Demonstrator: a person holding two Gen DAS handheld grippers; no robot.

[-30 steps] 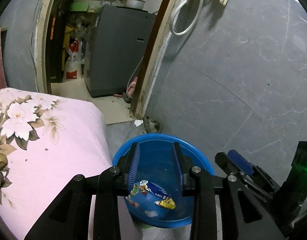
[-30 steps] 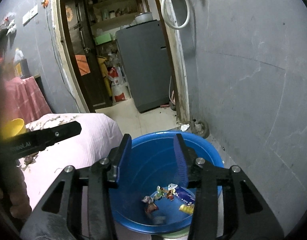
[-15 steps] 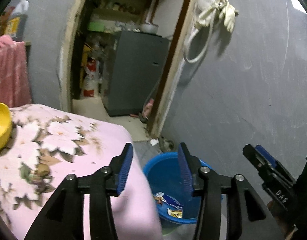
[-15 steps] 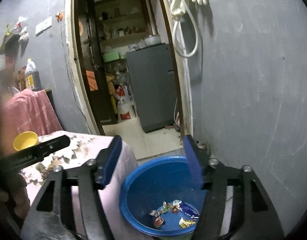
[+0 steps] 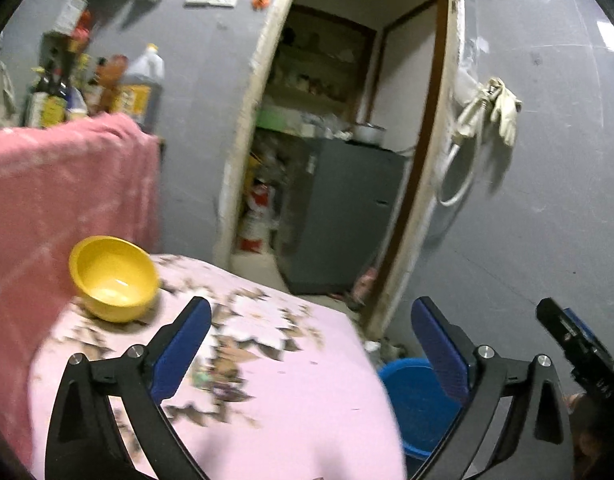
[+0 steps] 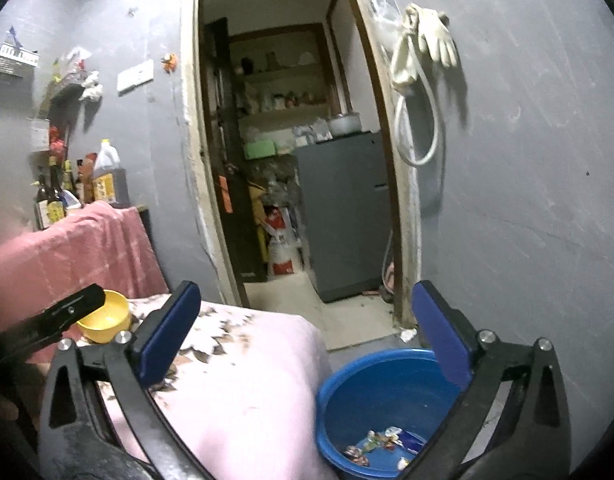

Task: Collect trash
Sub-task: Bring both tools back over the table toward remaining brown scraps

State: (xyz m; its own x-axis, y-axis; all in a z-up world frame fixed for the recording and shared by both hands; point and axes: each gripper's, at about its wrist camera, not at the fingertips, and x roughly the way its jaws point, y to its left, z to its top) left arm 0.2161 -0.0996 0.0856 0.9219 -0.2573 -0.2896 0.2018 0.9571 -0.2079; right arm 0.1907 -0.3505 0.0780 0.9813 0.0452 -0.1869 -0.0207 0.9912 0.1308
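Observation:
My left gripper (image 5: 309, 320) hangs over the pink flowered tablecloth (image 5: 299, 412), its jaws opening wide with nothing between them. A small blurred scrap (image 5: 205, 378) lies on the cloth below its left finger. The blue basin (image 5: 411, 404) stands on the floor past the table's right edge. My right gripper (image 6: 305, 300) is also opening and holds nothing, above the table corner and the blue basin (image 6: 387, 388). Several wrappers (image 6: 383, 442) lie in the basin's bottom. One finger of the left gripper (image 6: 63, 314) shows at the left of the right wrist view.
A yellow bowl (image 5: 115, 276) sits on the table's far left. Behind it, a pink-draped stand carries bottles (image 5: 139, 88). An open doorway (image 6: 291, 160) leads to a room with a grey cabinet (image 6: 343, 216). Gloves and a hose (image 6: 423, 60) hang on the grey wall.
Both grippers have risen from over the basin and swung left towards the table. Both pairs of jaws have spread from narrow to wide. The wrappers stay in the basin.

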